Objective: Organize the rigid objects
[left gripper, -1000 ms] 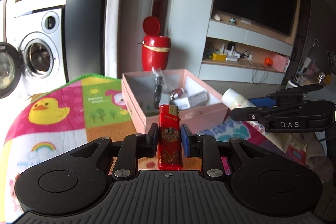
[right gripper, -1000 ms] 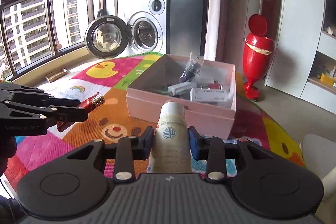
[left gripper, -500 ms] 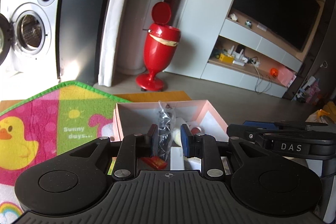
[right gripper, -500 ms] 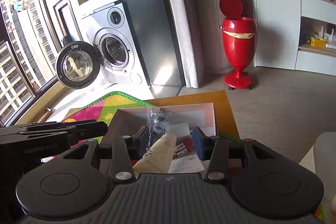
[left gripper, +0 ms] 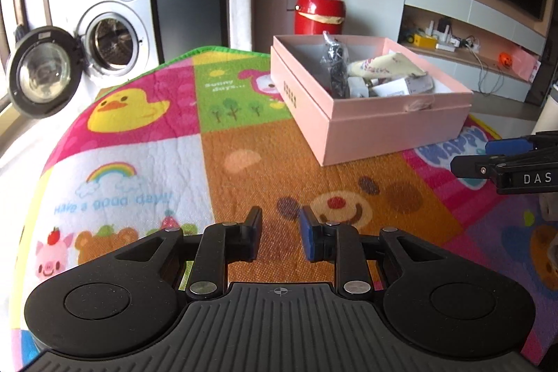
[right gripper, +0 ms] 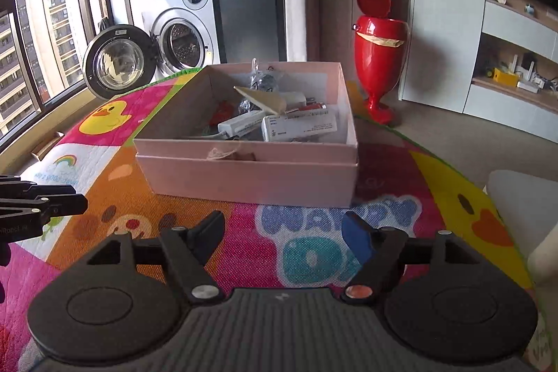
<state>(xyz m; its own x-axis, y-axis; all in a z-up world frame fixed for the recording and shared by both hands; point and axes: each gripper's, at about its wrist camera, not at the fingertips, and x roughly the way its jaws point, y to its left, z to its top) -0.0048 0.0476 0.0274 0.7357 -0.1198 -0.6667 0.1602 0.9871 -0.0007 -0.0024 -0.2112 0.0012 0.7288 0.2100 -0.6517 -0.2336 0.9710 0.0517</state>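
The play mat [left gripper: 244, 162] lies bare in front of both grippers, giving open passage up to the pink box [right gripper: 251, 176]. The box's near wall stands in the way, and its inside is crowded with clutter [right gripper: 279, 117].

**Play mat and pink box**

A bright cartoon play mat [left gripper: 146, 142] covers the tabletop, printed with a duck, rainbow and bear face. A pink box [left gripper: 362, 114] sits directly on it, towards the far side.
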